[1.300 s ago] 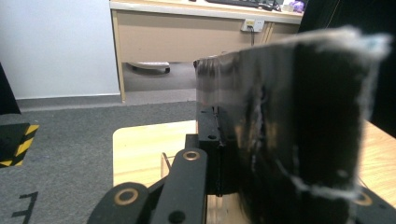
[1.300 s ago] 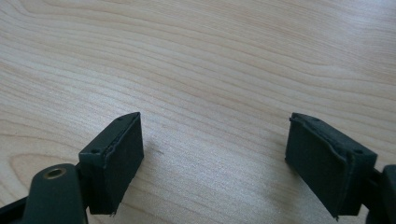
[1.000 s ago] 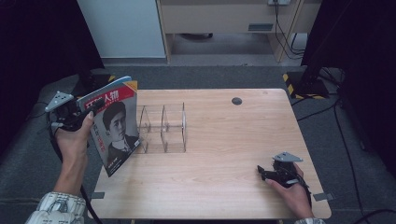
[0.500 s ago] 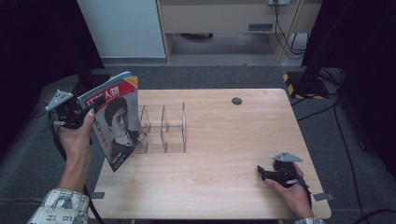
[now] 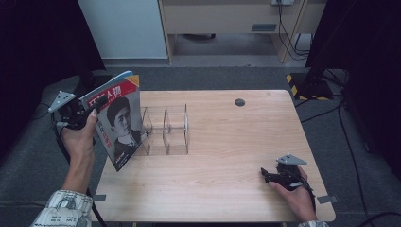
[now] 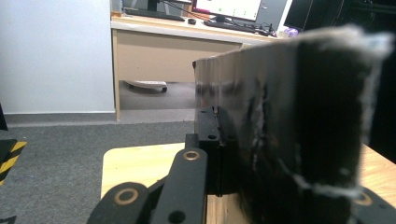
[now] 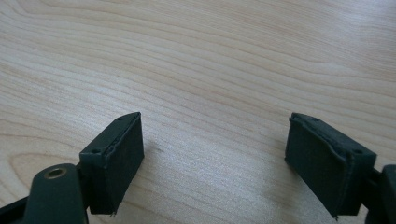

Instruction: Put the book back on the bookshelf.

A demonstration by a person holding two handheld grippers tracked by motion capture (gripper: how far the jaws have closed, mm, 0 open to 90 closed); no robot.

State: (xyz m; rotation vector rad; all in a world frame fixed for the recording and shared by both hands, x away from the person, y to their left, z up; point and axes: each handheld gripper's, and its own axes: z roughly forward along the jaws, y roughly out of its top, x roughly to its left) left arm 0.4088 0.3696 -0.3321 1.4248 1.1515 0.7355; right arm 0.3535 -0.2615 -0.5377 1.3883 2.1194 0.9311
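Left gripper [image 5: 94,109] clamped the magazine [image 5: 118,120] upright at the table's [image 5: 227,189] left edge beside the 3-slot rack [image 5: 165,130], right gripper [image 5: 268,175] resting open; next, probably, aligning its lower edge over 1 slot.

1. A light wooden table [image 5: 227,156] stands on grey carpet [image 5: 203,78], with a small dark round disc [image 5: 239,102] near its far edge.
2. Behind the table, a white panel [image 5: 125,28] stands next to a beige desk [image 5: 227,16].
3. Black cables [image 5: 288,28] hang beside the desk.
4. Dark curtains [image 5: 42,42] close in both sides of the room.
5. Yellow and black hazard tape [image 5: 295,84] marks a black base on the floor at the right.
6. A monitor [image 6: 229,7] and keyboard sit on the desk top.
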